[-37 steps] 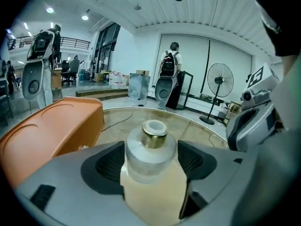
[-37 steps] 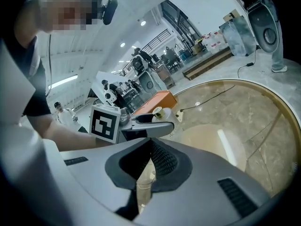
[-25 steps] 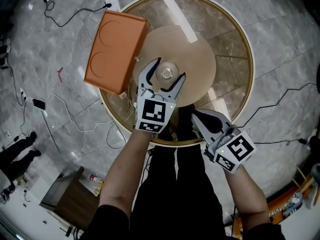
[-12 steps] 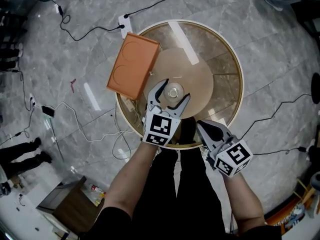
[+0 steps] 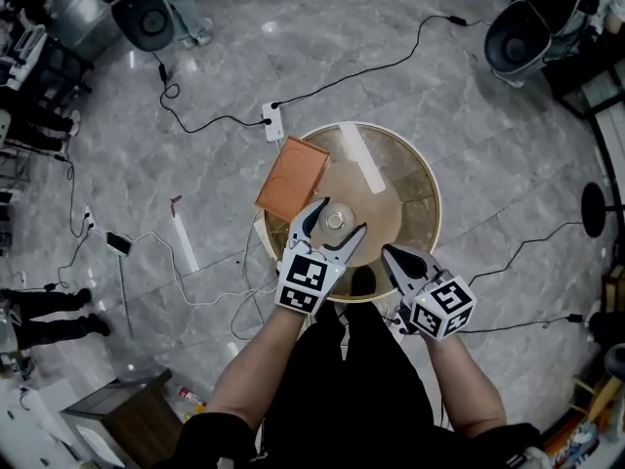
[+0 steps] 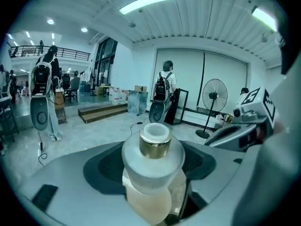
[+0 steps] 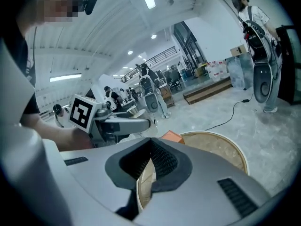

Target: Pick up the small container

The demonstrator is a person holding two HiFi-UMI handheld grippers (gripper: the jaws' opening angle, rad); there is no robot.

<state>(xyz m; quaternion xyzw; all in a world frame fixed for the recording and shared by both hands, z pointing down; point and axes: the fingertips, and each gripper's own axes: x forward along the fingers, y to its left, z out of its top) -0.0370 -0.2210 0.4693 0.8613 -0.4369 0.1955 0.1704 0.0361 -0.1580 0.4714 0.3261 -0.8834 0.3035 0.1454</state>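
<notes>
The small container is a frosted jar with a gold collar and a white cap. It sits between the jaws of my left gripper, which is shut on it, held above the round table. In the head view the small container shows as a pale round top between the two grey fingers. My right gripper is to the right, over the table's near edge, shut with nothing in it. In the right gripper view its ribbed pads meet, with the table rim below them.
An orange box lies on the table's left edge, partly overhanging. A white power strip and cables lie on the grey marble floor. Standing fans are at the far corners. The person's black-clad legs are below the grippers.
The table and floor have shrunk steadily in the head view while both grippers stay the same size. The left gripper stays shut on the container, now higher above the table.
</notes>
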